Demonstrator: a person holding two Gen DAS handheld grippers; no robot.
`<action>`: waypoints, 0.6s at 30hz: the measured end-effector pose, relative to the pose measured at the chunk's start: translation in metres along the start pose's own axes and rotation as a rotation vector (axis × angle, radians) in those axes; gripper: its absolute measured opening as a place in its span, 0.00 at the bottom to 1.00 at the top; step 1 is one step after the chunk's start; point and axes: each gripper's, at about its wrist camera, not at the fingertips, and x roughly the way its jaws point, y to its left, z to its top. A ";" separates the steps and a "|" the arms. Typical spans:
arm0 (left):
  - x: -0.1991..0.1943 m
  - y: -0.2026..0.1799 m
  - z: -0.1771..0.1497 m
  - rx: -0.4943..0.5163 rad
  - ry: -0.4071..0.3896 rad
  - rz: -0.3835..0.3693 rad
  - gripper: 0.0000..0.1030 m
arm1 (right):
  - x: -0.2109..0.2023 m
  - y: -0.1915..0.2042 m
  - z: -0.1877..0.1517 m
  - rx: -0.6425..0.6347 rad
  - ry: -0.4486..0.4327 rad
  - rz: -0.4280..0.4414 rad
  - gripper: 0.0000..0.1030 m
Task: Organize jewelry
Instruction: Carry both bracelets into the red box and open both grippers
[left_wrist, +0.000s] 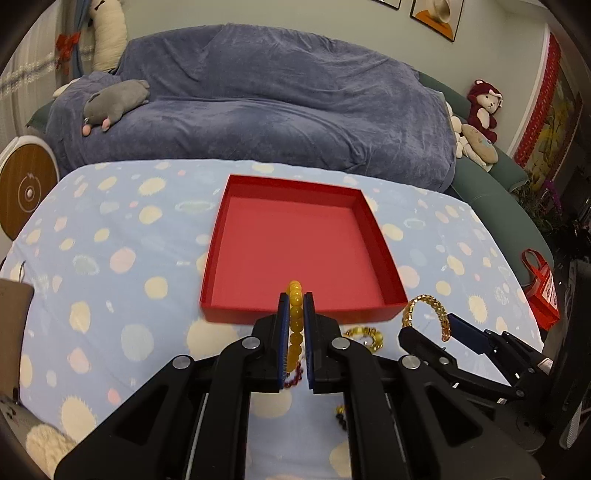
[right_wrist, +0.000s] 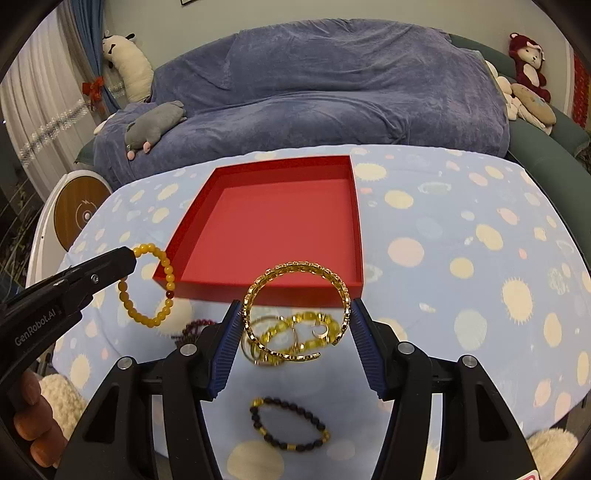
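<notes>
My left gripper (left_wrist: 296, 295) is shut on a yellow bead bracelet (left_wrist: 295, 321), held in the air just short of the near wall of the open red box (left_wrist: 295, 240). In the right wrist view that bracelet (right_wrist: 147, 286) hangs from the left gripper (right_wrist: 129, 256) beside the box's (right_wrist: 273, 229) left corner. My right gripper (right_wrist: 296, 306) is shut on a gold chain-link bangle (right_wrist: 295, 266), its pads pressing on both sides, lifted above a pile of gold jewelry (right_wrist: 291, 341). The left wrist view shows the right gripper (left_wrist: 430, 326) with the bangle (left_wrist: 424, 301).
A dark bead bracelet (right_wrist: 288, 424) and a dark red one (right_wrist: 195, 328) lie on the blue spotted tablecloth (right_wrist: 461, 240). A covered sofa (left_wrist: 258, 110) with plush toys stands behind the table. A red bag (left_wrist: 541, 291) hangs off the right. Fingers (right_wrist: 33, 417) grip the left handle.
</notes>
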 end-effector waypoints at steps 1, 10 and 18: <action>0.006 -0.002 0.011 0.004 -0.003 -0.016 0.07 | 0.005 -0.001 0.010 0.002 -0.004 0.005 0.55; 0.084 0.000 0.088 0.017 0.005 -0.040 0.07 | 0.071 -0.008 0.093 -0.001 -0.005 0.009 0.55; 0.161 0.023 0.116 0.005 0.075 -0.011 0.07 | 0.143 -0.008 0.131 -0.014 0.051 -0.013 0.55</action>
